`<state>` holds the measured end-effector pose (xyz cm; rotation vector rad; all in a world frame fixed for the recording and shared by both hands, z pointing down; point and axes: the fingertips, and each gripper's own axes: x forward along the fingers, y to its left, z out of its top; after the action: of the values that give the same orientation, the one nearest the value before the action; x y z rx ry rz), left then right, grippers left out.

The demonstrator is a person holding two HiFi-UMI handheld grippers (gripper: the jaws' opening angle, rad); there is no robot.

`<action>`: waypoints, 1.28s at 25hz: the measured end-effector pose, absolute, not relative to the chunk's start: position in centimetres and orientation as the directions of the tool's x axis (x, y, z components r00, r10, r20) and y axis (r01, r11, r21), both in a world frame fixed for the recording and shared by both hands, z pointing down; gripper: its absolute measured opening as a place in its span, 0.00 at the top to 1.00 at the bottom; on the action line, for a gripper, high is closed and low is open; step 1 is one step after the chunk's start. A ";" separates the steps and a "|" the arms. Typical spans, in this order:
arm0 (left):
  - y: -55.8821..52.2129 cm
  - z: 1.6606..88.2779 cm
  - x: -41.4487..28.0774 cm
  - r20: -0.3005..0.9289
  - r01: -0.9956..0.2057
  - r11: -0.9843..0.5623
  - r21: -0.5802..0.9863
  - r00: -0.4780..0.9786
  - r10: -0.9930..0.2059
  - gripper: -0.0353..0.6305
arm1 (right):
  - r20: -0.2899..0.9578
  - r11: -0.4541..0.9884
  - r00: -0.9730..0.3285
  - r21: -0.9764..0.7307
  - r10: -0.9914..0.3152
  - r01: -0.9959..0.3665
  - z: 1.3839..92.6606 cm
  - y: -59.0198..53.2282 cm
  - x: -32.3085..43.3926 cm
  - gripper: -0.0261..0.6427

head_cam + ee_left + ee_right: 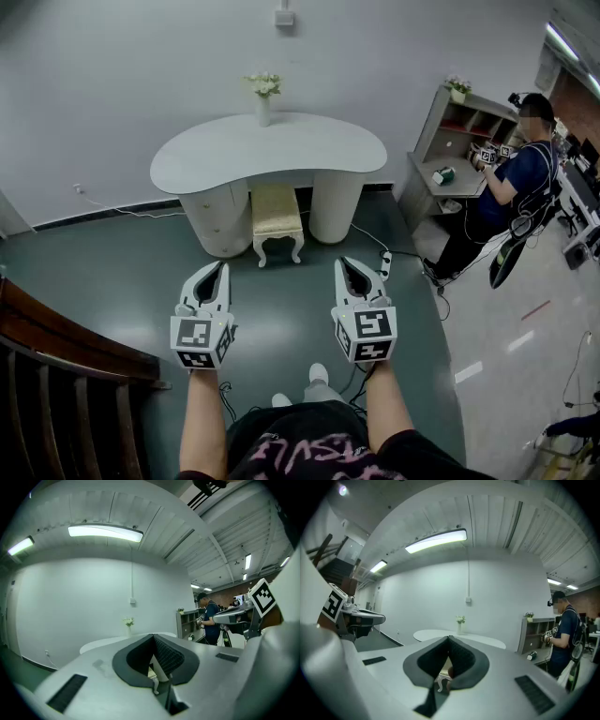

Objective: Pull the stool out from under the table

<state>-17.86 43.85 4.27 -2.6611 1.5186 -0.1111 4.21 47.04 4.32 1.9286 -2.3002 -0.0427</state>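
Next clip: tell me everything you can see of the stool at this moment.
The stool has a cream, padded-looking rectangular seat and white curved legs; two front legs show. It stands upright on the dark floor, its back part tucked under the white table, between the two rounded pedestals. Whether it touches them cannot be told. The left gripper and right gripper, both shut, are short of it and do not touch it.

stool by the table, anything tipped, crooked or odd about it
Nothing stands out. The stool stands upright on its legs, tucked between the two pedestals of the table, and the vase sits upright on top. A power strip lies on the floor nearby.
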 end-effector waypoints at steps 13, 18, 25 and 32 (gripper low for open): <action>44.1 4.2 -18.5 0.028 -0.857 -0.505 -0.107 0.505 -0.863 0.93 | 0.087 0.195 -0.185 0.119 -0.979 -0.974 4.2 47.2 3.3 0.87; 44.1 4.7 -18.6 0.042 -0.851 -0.514 -0.109 0.513 -0.857 0.93 | 0.062 0.180 -0.175 0.100 -0.983 -0.979 3.8 47.2 3.4 0.87; 43.2 5.5 -19.0 0.052 -0.848 -0.520 -0.105 0.518 -0.854 0.93 | 0.060 0.158 -0.154 0.076 -0.986 -0.985 4.4 46.7 3.9 0.87; 41.7 6.6 -19.0 0.070 -0.846 -0.522 -0.107 0.518 -0.853 0.93 | 0.062 0.159 -0.154 0.083 -0.986 -0.984 5.3 45.0 3.7 0.87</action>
<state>-19.03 41.75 6.61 -2.6848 1.5044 -0.1754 3.75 45.00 5.25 1.9738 -2.3122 -0.0344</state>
